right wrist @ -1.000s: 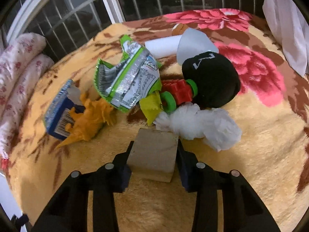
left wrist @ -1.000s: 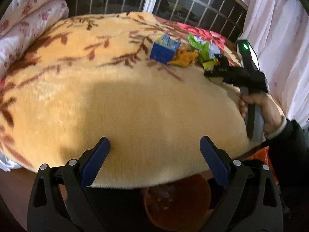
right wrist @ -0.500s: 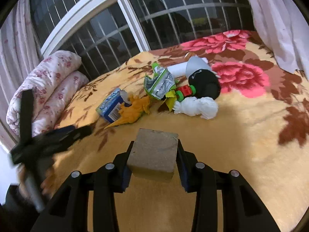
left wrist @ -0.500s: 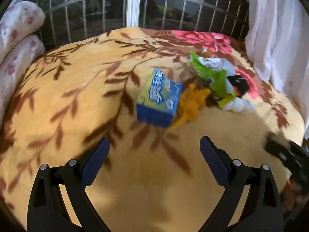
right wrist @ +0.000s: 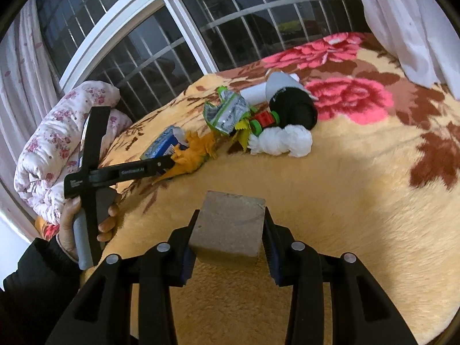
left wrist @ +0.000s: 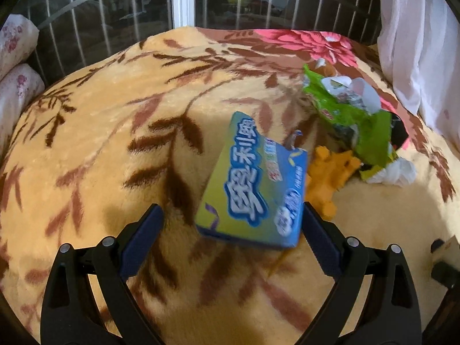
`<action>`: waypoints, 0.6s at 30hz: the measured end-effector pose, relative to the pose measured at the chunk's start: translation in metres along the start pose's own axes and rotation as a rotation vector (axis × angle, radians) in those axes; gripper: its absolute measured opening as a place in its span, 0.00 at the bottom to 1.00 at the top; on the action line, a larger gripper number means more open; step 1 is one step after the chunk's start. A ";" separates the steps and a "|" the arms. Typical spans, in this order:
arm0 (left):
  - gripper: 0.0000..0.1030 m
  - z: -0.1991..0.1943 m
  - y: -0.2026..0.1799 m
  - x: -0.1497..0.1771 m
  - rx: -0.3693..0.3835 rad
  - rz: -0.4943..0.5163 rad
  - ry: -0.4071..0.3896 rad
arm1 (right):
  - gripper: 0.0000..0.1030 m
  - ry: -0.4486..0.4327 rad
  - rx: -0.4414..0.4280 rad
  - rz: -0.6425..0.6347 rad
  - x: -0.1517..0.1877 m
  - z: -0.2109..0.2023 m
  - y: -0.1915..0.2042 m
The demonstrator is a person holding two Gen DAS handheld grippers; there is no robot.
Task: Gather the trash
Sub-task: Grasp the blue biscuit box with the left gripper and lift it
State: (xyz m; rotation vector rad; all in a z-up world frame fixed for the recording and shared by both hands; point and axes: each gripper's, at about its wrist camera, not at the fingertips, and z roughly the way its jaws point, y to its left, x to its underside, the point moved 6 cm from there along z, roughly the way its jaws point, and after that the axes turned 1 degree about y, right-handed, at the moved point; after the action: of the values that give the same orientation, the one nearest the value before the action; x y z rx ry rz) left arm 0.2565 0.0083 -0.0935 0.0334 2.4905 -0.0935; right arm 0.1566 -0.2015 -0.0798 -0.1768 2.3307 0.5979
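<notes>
Barred windows (right wrist: pixel 161 49) stood behind the bed, whose yellow leaf-patterned blanket (left wrist: pixel 95 132) carried a cluster of trash toward its far side, with broad bare blanket between the cluster and us. We held our left claw (left wrist: pixel 230 247) with its jaws spread wide, the blue snack box (left wrist: pixel 253 184) lying between and just ahead of the pads, its right edge near the right pad; we could not tell whether it touched. Beside the box lay an orange toy dinosaur (left wrist: pixel 330 175), then a torn green wrapper (left wrist: pixel 350 115) and a white tissue wad (left wrist: pixel 399 172). Our right claw (right wrist: pixel 228 233) was closed on a brown cardboard block (right wrist: pixel 230 227), well apart from the cluster, above open blanket. Only the right view showed our left hand (right wrist: pixel 86 215) on its handle, a black round object (right wrist: pixel 296 109), a red and green piece (right wrist: pixel 264 120), a white roll (right wrist: pixel 256 93) and the folded floral quilt (right wrist: pixel 57 143) at the bed's left edge. White curtains (left wrist: pixel 417 43) hung on the right.
</notes>
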 end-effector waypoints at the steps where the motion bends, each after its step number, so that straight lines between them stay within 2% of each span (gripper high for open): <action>1: 0.89 0.004 0.001 -0.001 0.002 -0.002 0.002 | 0.39 0.003 0.002 0.005 0.001 0.003 -0.001; 2: 0.80 0.007 0.001 -0.002 0.004 -0.006 0.002 | 0.39 0.005 0.005 0.012 0.002 0.005 -0.002; 4: 0.55 0.012 0.002 -0.001 0.032 -0.017 0.024 | 0.39 0.005 0.010 0.020 0.003 0.006 -0.002; 8: 0.55 0.001 0.005 -0.001 -0.004 -0.032 -0.023 | 0.38 -0.014 0.017 0.010 0.003 0.001 0.003; 12: 0.55 -0.028 0.005 -0.003 -0.017 -0.044 -0.094 | 0.38 -0.040 0.019 -0.007 0.001 -0.013 0.010; 18: 0.54 -0.111 0.000 0.003 -0.015 -0.051 -0.213 | 0.38 -0.092 0.010 -0.053 -0.003 -0.049 0.027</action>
State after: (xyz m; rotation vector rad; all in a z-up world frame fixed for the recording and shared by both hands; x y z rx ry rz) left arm 0.1873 0.0165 -0.0069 -0.0443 2.2796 -0.0949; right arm 0.1210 -0.2009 -0.0366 -0.2016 2.2328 0.5563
